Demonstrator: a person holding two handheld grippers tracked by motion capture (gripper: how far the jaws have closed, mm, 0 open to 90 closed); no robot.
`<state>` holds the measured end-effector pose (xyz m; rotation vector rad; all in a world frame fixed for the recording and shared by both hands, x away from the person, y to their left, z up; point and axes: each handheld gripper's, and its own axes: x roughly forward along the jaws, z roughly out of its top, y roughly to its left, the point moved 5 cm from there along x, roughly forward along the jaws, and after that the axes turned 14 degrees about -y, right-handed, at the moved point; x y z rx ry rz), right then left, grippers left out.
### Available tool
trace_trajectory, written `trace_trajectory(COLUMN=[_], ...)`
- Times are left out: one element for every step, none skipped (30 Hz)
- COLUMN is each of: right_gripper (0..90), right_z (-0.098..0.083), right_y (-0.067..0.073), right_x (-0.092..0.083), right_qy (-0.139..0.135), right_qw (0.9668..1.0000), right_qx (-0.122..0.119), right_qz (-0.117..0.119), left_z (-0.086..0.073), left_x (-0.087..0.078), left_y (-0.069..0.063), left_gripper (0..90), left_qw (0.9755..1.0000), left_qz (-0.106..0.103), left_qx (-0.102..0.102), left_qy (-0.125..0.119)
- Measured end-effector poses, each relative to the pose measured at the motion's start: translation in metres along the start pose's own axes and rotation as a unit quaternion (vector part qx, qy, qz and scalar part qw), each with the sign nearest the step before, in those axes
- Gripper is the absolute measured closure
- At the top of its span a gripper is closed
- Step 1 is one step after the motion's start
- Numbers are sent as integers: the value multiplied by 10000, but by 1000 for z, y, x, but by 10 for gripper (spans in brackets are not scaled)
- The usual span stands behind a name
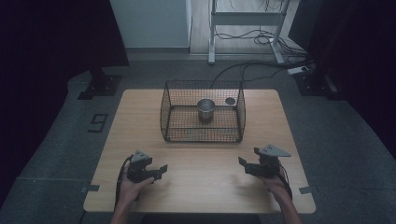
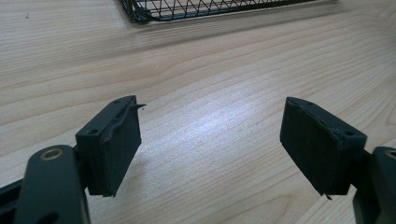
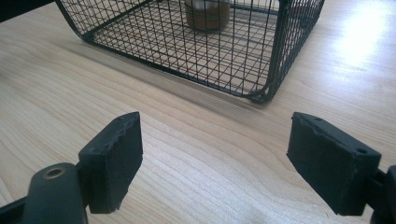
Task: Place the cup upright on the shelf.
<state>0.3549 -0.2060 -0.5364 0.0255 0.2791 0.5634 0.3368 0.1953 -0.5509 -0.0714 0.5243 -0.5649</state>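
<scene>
Left gripper (image 1: 159,171) (image 2: 210,144): jaws wide apart, nothing between them, low over bare wood. Right gripper (image 1: 244,166) (image 3: 215,154): jaws also spread, nothing held. Each sits in a hand at the near edge of the table (image 1: 201,191), left and right of centre, well apart from each other.

Table is light wood, visible grain, a soft glare patch in both gripper views.

Black wire basket (image 1: 203,134) (image 3: 187,56) (image 2: 187,9) stands upright at the middle of the far half, well apart from both grippers. Metal cup (image 1: 206,109) (image 3: 208,11) stands upright inside it, toward the back. Small dark round thing (image 1: 230,101) at the basket's back right corner; can't tell what it is.

Grey carpet floor (image 1: 56,154) all round. Black stand base (image 1: 100,86) far left, small black marker (image 1: 98,122) on the floor beside the table. White desk frame (image 1: 245,21) at back with loose cables (image 1: 261,37) and a power strip (image 1: 299,70). Room dim, dark at both sides.
</scene>
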Motion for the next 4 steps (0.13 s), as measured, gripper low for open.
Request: trace_trajectory(right_gripper=[172,168,163,159], right_z=[0,0,0,-1], right_y=[0,1,0,-1], right_x=[0,0,0,1], right_qy=[-13,-22,-3,23], right_qw=[10000,10000,10000,10000], right_qx=[-16,-22,-26,-21], right_qz=[-1,-6,-23,-36], left_z=[0,0,0,0], left_x=[0,0,1,1], left_y=[0,0,1,1], left_gripper=[207,207,207,207], left_qw=[10000,10000,10000,10000], left_qz=[0,3,5,2], left_qx=[-1,-8,-11,-11], left_qy=[0,0,4,9])
